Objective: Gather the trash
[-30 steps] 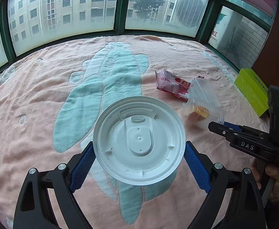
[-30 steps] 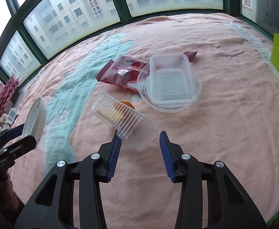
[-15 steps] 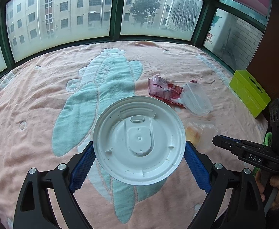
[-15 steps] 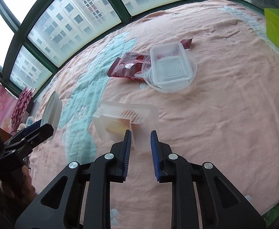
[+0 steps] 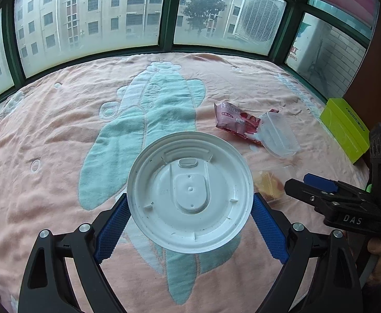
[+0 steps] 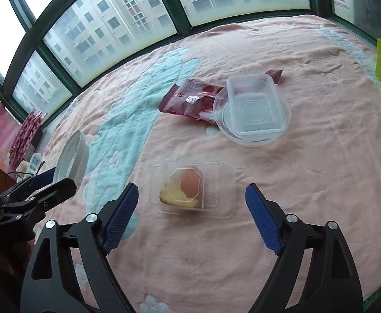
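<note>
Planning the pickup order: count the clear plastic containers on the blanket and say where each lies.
2. The tray with food scraps lies between the open right gripper's fingers; the empty tray lies farther off, overlapping the red wrapper.

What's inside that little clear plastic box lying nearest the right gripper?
The clear box holds a piece of yellow cake with something orange-brown on it. Its underside is hidden.

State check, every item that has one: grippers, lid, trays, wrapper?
left gripper: jaws shut on white lid, held off the blanket
white lid: gripped at its rim
right gripper: jaws open, holding nothing
food tray: flat on blanket, food inside
empty clear tray: open, resting on a clear round lid
red wrapper: lying flat, partly under the tray
</note>
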Demonstrator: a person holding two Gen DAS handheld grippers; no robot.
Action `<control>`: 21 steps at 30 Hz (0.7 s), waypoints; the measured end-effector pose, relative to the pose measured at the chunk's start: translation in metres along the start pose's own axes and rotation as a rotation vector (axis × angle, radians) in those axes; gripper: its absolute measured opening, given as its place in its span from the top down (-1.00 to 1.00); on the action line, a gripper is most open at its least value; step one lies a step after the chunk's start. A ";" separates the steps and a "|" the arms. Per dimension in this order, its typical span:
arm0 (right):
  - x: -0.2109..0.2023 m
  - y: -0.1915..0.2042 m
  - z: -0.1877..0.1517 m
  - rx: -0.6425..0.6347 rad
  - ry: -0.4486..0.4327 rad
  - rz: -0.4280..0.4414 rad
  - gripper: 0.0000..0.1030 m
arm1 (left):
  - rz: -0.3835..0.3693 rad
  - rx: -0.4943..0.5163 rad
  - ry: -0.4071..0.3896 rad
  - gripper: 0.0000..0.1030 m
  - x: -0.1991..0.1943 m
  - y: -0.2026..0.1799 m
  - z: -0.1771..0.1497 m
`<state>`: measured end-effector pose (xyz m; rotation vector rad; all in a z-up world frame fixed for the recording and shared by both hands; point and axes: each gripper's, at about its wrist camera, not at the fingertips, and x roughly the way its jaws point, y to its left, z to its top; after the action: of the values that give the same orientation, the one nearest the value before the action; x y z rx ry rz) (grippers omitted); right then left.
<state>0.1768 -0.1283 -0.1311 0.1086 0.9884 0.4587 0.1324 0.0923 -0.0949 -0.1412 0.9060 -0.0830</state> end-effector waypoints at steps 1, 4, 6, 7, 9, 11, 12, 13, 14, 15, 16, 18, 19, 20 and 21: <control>0.005 0.003 0.000 -0.010 0.007 -0.014 -0.67 | 0.004 -0.002 -0.001 -0.71 -0.001 0.002 0.000; 0.015 0.008 -0.003 -0.019 0.016 -0.042 -0.69 | 0.009 -0.013 -0.001 -0.71 -0.001 0.009 0.001; 0.019 0.010 -0.005 -0.025 0.017 -0.064 -0.69 | 0.012 -0.021 0.002 -0.71 0.000 0.013 0.000; 0.022 0.012 -0.005 -0.037 0.020 -0.080 -0.69 | 0.010 -0.025 0.003 -0.71 0.000 0.015 0.000; 0.025 0.014 -0.007 -0.054 0.024 -0.111 -0.64 | 0.012 -0.026 0.004 -0.71 0.001 0.016 -0.001; 0.025 0.013 -0.009 -0.056 0.023 -0.113 -0.60 | 0.009 -0.028 0.004 -0.71 0.001 0.016 -0.002; 0.024 0.013 -0.009 -0.057 0.022 -0.116 -0.60 | 0.008 -0.027 0.004 -0.71 0.001 0.016 -0.002; 0.021 0.013 -0.010 -0.058 0.018 -0.118 -0.60 | 0.007 -0.027 0.004 -0.71 0.001 0.016 -0.002; 0.017 0.012 -0.011 -0.059 0.013 -0.116 -0.59 | 0.005 -0.027 0.004 -0.71 0.000 0.015 -0.002; 0.013 0.012 -0.011 -0.058 0.008 -0.114 -0.59 | 0.001 -0.025 0.002 -0.71 0.000 0.014 -0.001; 0.009 0.012 -0.012 -0.057 0.001 -0.113 -0.59 | -0.003 -0.020 0.000 -0.71 -0.001 0.012 -0.001; -0.003 0.009 -0.014 -0.043 -0.014 -0.113 -0.59 | -0.009 -0.007 -0.004 -0.71 -0.003 0.005 0.001; -0.010 0.007 -0.015 -0.031 -0.023 -0.108 -0.59 | -0.013 0.000 -0.005 -0.71 -0.004 0.001 0.001; -0.017 0.004 -0.017 -0.018 -0.032 -0.102 -0.59 | -0.018 0.010 -0.007 -0.71 -0.005 -0.003 0.002; -0.025 0.001 -0.018 -0.004 -0.042 -0.098 -0.59 | -0.022 0.020 -0.011 -0.71 -0.006 -0.008 0.004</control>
<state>0.1500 -0.1404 -0.1216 0.0659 0.9469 0.3667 0.1313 0.0853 -0.0866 -0.1330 0.8922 -0.1110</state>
